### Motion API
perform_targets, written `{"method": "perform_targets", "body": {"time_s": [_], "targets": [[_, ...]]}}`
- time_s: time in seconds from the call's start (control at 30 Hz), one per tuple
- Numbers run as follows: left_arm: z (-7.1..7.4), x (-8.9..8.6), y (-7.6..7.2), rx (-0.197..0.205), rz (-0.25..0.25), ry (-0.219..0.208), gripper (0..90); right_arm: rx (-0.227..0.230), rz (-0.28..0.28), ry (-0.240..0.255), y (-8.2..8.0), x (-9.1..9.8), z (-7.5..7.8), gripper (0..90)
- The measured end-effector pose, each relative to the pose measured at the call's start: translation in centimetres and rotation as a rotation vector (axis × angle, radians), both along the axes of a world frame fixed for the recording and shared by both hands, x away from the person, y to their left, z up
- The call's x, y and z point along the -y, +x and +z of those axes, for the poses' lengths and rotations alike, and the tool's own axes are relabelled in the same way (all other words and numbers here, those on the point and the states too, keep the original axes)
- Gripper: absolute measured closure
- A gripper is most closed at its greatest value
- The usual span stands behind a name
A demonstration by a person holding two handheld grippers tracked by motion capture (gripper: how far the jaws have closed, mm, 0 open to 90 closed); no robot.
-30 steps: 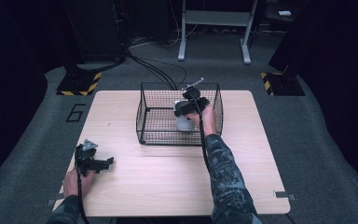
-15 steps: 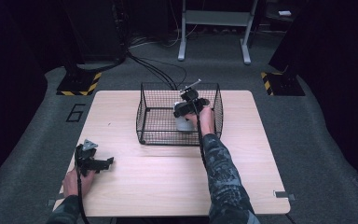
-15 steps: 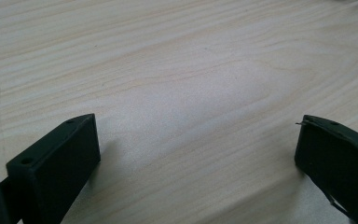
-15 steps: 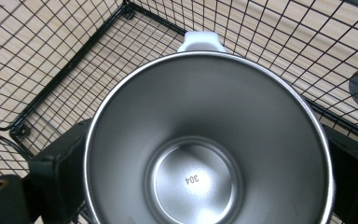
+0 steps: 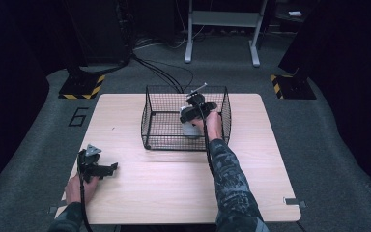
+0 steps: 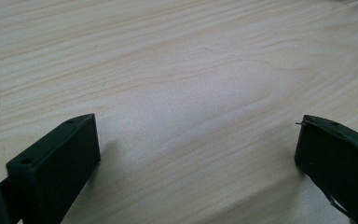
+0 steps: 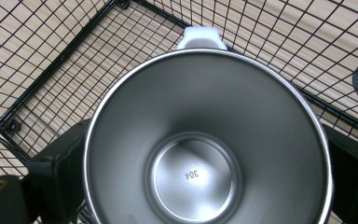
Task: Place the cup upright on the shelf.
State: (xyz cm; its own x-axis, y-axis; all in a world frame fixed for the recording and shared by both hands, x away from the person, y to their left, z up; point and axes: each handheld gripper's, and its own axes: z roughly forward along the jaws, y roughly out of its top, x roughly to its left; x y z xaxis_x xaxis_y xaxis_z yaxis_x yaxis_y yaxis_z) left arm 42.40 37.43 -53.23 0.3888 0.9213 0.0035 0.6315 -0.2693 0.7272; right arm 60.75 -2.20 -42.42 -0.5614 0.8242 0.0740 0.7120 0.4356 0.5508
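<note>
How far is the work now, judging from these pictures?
Done: the steel cup is inside the wire basket. In hand: the right hand-held gripper has its jaws on both sides of the cup. Left: apparently letting go. The left hand-held gripper rests open on the table.

In the right gripper view the steel cup (image 7: 205,135) runs off the bottom edge, and its wide mouth covers most of both jaws, so only their dark outer sides show. In the high view the right gripper (image 5: 196,107) and hand (image 5: 211,124) hide most of the cup inside the wire basket (image 5: 155,126). The left gripper (image 6: 198,154) has both jaws cut by the frame's lower corners.
</note>
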Motion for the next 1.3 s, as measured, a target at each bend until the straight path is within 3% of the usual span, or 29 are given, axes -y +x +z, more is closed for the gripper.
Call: {"method": "perform_targets", "body": {"time_s": [0.53, 0.83, 1.1, 1.3], "targets": [[0.0, 0.0, 0.0, 0.000, 0.000, 0.001, 0.1, -0.004, 0.001, 0.002, -1.0, 0.6, -0.3, 4.6], [0.0, 0.0, 0.0, 0.000, -0.001, 0.001, 0.1, -0.006, -0.027, 0.056, -1.8, 1.1, 0.1, 0.0], [0.0, 0.0, 0.0, 0.002, -0.004, 0.006, 0.1, 0.084, -0.007, 0.029, -3.8, 2.0, 2.6, 0.0], [0.0, -0.1, 0.0, 0.002, -0.006, 0.008, 0.1, 0.134, 0.029, 0.084, -6.2, 3.1, 4.6, 0.0]]}}
